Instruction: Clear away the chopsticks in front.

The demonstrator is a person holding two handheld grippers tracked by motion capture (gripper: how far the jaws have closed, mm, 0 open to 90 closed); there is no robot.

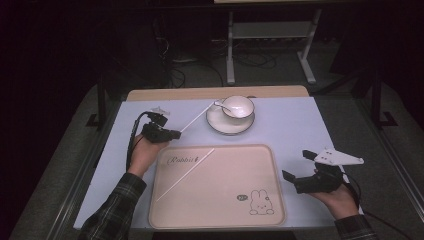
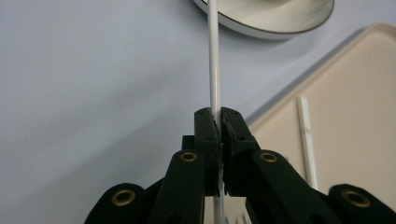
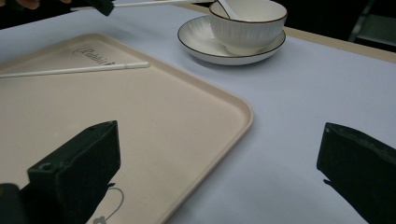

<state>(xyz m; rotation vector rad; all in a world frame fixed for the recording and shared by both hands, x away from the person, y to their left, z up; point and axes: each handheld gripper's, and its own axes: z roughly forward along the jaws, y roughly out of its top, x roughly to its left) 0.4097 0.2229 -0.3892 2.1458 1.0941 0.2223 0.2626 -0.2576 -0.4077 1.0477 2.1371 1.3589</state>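
Observation:
My left gripper [image 1: 176, 133] [image 2: 218, 122] is shut on a white chopstick [image 1: 196, 119] [image 2: 214, 56], held just left of the beige tray [image 1: 220, 220]. The stick points up and right toward a white saucer [image 1: 216, 122] [image 2: 280, 21]. A white bowl [image 1: 239, 106] [image 3: 247, 25] with a spoon [image 1: 221, 106] in it stands on that saucer. A second white chopstick [image 1: 185, 174] [image 2: 306, 135] [image 3: 74, 70] lies slantwise on the tray's left half. At the tray's right edge my right gripper [image 1: 297, 165] [image 3: 219, 156] is open, with nothing between its jaws.
The tray [image 3: 140, 107] has a rabbit drawing [image 1: 261, 202] at its near right corner. It sits on a pale blue mat [image 1: 295, 125] on the table. Beyond the table's far edge stand metal frame legs [image 1: 231, 50] on a dark floor.

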